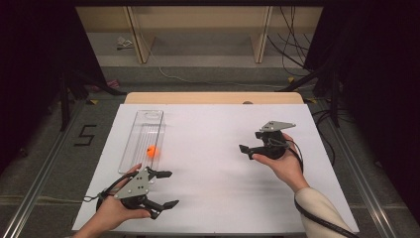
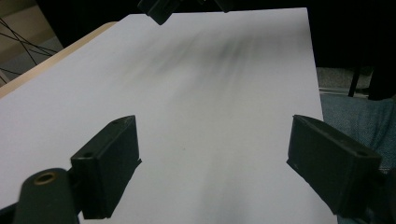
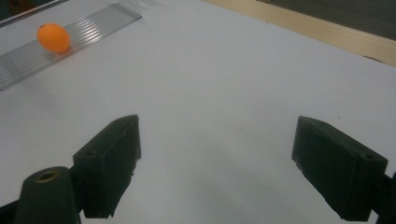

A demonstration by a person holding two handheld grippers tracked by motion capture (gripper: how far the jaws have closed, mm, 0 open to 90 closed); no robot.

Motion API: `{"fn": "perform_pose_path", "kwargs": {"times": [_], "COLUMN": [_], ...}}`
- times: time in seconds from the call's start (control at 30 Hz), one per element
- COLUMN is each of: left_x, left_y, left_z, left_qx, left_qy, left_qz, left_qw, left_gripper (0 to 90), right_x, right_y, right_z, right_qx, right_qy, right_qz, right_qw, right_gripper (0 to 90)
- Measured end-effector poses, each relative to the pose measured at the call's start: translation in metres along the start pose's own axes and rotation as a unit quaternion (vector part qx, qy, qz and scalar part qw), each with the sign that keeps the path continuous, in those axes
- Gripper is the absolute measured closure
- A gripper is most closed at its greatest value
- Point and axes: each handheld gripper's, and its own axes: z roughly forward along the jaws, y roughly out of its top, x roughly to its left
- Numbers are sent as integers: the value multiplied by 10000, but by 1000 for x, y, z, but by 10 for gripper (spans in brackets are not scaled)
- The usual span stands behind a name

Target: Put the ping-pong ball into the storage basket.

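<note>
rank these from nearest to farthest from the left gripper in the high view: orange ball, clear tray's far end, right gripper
1. Orange ball, just ahead of the left gripper in the clear tray.
2. Clear tray's far end, farther up the table.
3. Right gripper, across on the right side.

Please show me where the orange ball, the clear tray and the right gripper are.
orange ball (image 1: 152, 151): high view, middle of the ball.
clear tray (image 1: 148, 117): high view, bare far end.
right gripper (image 1: 250, 152): high view, midway between its open jaws.
</note>
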Motion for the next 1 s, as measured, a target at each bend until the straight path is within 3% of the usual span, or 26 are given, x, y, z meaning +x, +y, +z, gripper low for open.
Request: {"fn": "perform_pose_path", "kwargs": {"times": [1.0], "left_x": [1], "left_y": [1], "left_z": [-1], "left_qx": [-35], "left_qy": [1], "left_qz": [-1], "left_qw": [10000], "left_gripper": [161], "right_x": [-5], "right_y": [-24], "right_z": [-30], "right_qx": [-148], "right_qy": [-1], "right_qz": [86], "right_qw": [9999], "right_gripper": [164]}}
